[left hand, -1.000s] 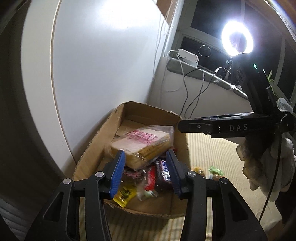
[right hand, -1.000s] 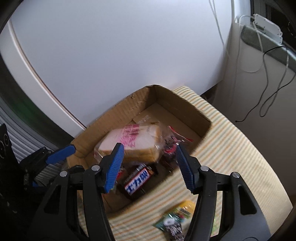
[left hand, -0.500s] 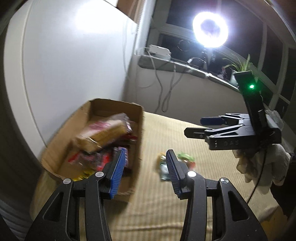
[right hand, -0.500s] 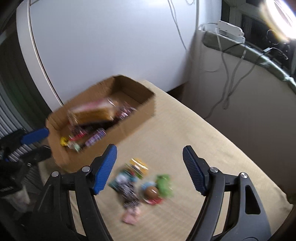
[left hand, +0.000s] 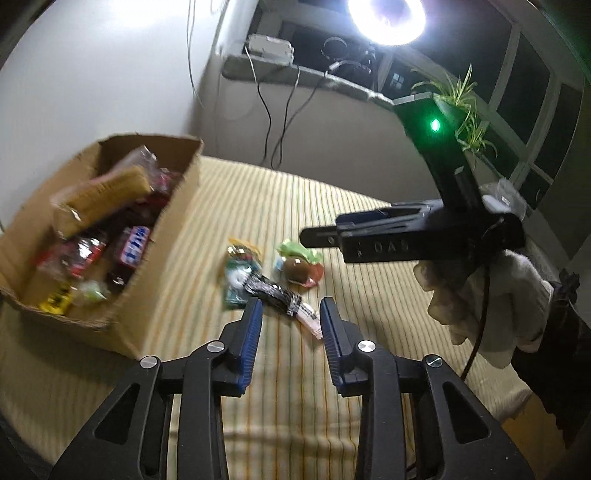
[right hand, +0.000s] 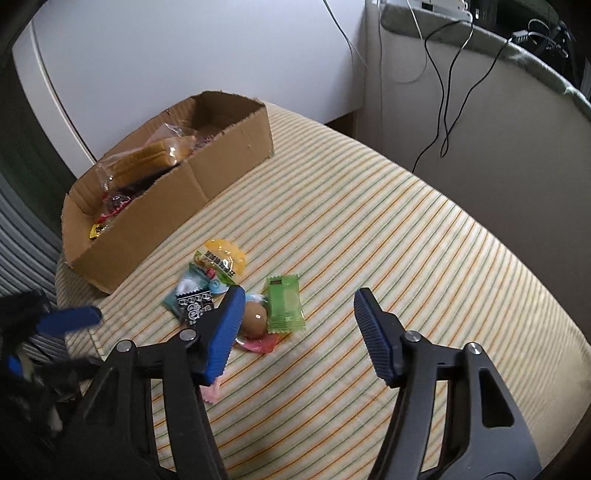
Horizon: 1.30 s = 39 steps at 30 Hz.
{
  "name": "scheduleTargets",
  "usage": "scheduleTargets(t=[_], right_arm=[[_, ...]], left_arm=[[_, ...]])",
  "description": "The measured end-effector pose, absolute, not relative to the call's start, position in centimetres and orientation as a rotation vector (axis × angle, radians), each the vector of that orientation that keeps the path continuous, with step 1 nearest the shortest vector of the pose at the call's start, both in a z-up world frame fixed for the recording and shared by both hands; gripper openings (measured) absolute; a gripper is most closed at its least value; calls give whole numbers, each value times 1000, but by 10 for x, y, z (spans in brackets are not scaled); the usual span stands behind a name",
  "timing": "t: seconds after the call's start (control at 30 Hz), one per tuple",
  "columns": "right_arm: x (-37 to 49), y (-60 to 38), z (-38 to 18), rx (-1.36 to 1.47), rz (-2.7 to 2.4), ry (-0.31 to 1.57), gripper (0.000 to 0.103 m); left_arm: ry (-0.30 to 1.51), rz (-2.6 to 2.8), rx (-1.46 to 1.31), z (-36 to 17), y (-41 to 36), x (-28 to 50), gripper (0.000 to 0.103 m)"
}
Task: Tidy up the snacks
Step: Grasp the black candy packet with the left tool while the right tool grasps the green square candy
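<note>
We see the left gripper [left hand: 290, 325] apart and empty above the black foil snack packet [left hand: 275, 294]; the right gripper [right hand: 299, 325] is wide apart, possibly touching the brown egg snack [right hand: 255, 318], near the open cardboard box [right hand: 207, 181].

A cardboard box [right hand: 221, 147] holds wrapped snacks; beside it, a loose heap of snack packets [right hand: 236, 291] lies on striped cloth.

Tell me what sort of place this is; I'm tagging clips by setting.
Probably a home room set up for recording: a striped tablecloth, a potted plant on the windowsill by a dark window, and a ring light.
</note>
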State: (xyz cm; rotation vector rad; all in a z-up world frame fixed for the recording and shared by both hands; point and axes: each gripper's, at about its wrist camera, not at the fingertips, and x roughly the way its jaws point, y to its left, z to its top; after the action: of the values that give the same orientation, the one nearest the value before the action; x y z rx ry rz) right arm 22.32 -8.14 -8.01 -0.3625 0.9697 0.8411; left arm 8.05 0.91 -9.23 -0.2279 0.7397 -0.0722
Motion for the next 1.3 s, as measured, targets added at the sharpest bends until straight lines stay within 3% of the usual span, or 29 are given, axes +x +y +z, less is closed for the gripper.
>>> scheduleTargets(t=[0.1,0.57,0.63,0.73,1.0,1.07,1.17,1.3], right_arm=[[226,-78,-88,-347,859,998,52],[235,-61,-109,-362,891,1036,50],[237,-59,-110,-371,891,1033,50],[238,-59,-113,-393,883,1032,41],[232,-61,-114,-482,879,992,39],[233,-64,-114,-481,878,989,35],[236,-66,-114,-480,879,988,33],[235,-64,-113,-498,879,979,26]], left_arm=[[767,-70,-241,-101,9,92,26],[845,-41,-251,-121,11,130,26],[854,-35,-263,-123,14,134,30],[863,-19,-246,-125,11,140,40],[879,2,-153,-129,-4,152,41],[876,8,-135,-131,-7,154,41],[870,12,-101,-135,-10,157,39],[864,24,-80,-135,-8,154,24]])
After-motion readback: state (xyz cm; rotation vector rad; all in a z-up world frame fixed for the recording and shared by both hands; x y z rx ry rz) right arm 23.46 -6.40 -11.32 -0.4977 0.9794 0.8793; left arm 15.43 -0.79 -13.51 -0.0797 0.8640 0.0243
